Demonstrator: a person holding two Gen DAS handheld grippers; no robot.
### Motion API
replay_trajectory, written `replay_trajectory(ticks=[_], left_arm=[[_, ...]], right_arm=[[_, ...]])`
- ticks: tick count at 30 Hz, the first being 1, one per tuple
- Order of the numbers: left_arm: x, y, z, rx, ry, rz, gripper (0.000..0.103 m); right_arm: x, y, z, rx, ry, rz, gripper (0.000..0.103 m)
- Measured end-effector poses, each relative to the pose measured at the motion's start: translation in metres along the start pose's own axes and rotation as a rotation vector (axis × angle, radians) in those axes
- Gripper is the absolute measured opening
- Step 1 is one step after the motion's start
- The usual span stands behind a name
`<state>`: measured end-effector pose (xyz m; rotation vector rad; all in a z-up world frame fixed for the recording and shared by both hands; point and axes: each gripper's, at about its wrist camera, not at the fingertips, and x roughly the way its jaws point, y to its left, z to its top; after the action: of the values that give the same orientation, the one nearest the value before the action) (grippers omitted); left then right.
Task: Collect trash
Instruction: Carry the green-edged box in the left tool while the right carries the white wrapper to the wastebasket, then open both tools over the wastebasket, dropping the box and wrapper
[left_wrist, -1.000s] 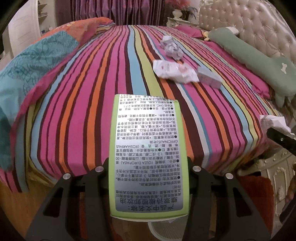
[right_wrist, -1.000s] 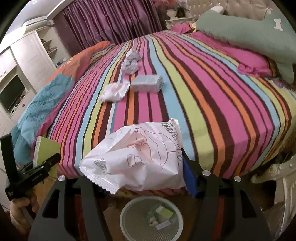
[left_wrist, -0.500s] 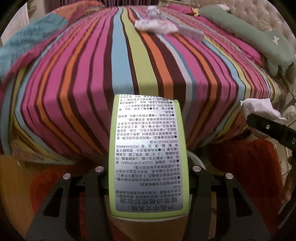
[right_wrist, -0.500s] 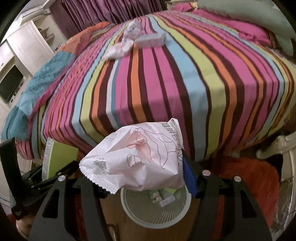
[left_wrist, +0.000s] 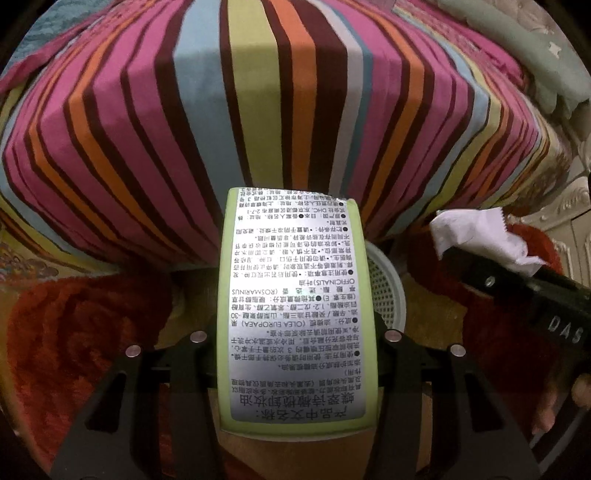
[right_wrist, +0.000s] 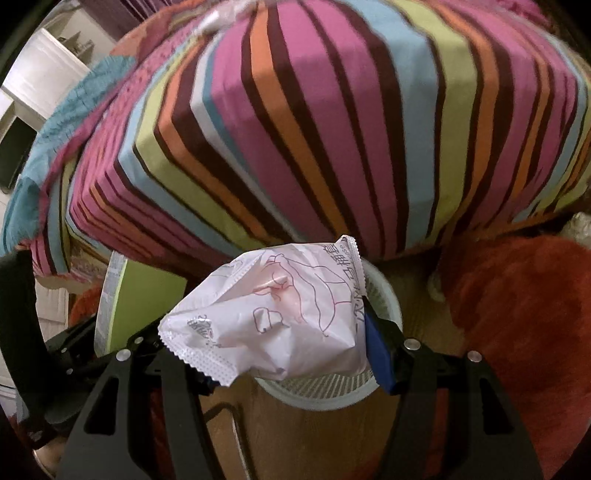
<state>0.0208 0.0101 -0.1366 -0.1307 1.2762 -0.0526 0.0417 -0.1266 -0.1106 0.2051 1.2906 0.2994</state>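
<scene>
My left gripper is shut on a lime-green box with a silver printed label, held upright between the black fingers. Behind the box peeks the rim of a pale mesh waste bin on the floor. My right gripper is shut on a crumpled white wrapper with red line drawings. That wrapper hangs over the same waste bin, whose inside it hides. The green box and left gripper show at the left of the right wrist view; the wrapper shows at the right of the left wrist view.
The striped bedspread drops over the bed's foot edge just beyond the bin. A red shaggy rug lies on the wooden floor around the bin. A teal blanket hangs at the bed's left. A green pillow lies far right.
Both grippers have come down and tipped toward the floor at the bed's foot. The bed top with its remaining litter has slid out of view; the bin now lies right under both held items.
</scene>
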Motion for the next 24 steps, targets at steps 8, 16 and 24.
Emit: replay_trajectory(ticks=[8,16,24], left_arm=[[0.034,-0.002,-0.004,0.003,0.111,-0.001,0.048],[0.064,0.001,-0.003,-0.018,0.202,-0.009,0.048],[0.1,0.002,-0.007,-0.046,0.305,-0.029,0.048]], right_arm=[[0.034,0.0,0.001,0.029,0.116,-0.019,0.059],[0.06,0.001,-0.001,0.053,0.192,-0.041,0.059],[0.097,-0.011,-0.003,0.122,0.287,-0.063,0.059]])
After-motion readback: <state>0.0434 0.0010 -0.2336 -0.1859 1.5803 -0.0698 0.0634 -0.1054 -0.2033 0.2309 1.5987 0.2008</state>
